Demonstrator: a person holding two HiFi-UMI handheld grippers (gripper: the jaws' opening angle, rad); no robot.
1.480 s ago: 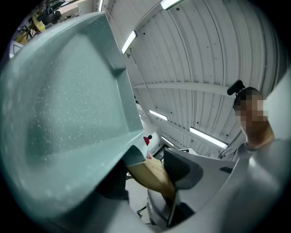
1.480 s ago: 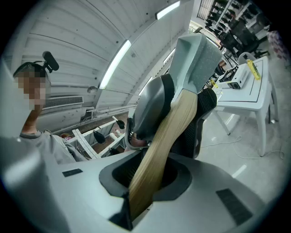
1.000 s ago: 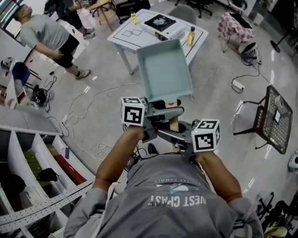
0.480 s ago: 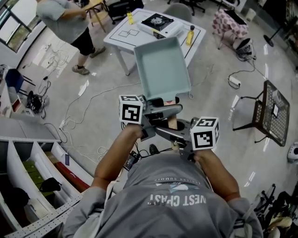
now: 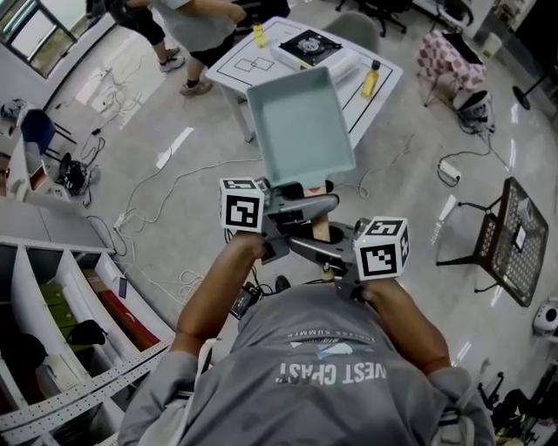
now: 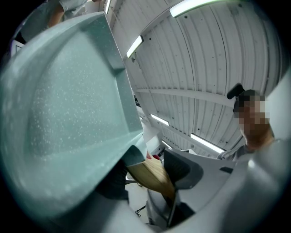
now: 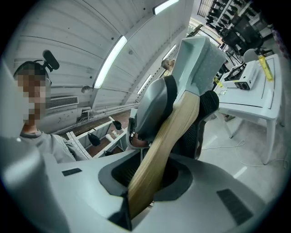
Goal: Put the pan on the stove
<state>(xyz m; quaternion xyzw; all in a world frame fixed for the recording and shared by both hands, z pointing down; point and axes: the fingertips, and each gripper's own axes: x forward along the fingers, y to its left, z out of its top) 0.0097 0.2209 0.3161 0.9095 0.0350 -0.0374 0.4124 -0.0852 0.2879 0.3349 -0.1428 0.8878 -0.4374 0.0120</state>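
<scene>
A square pale green pan [image 5: 301, 126] hangs in the air in front of me, its wooden handle [image 5: 320, 228] pointing back at my chest. My left gripper [image 5: 307, 200] is shut on the handle close to the pan. My right gripper [image 5: 319, 249] is shut on the handle's rear end. In the left gripper view the pan [image 6: 68, 118] fills the left side, and the handle [image 6: 152, 173] sits between the jaws. The right gripper view shows the handle [image 7: 168, 136] running up to the pan [image 7: 200, 59]. The stove [image 5: 309, 45] stands on a white table [image 5: 375, 100] beyond the pan.
Two yellow bottles [image 5: 371, 80] [image 5: 259, 35] stand on the table. A person [image 5: 205, 22] is at its far left corner. Cables [image 5: 174, 187] lie on the floor, a black mesh chair [image 5: 514, 231] is at the right, and shelving [image 5: 52, 322] at the lower left.
Both grippers keep the pan as before while the floor and table shift under them. The bystander has walked from the far left to the table's far left corner.
</scene>
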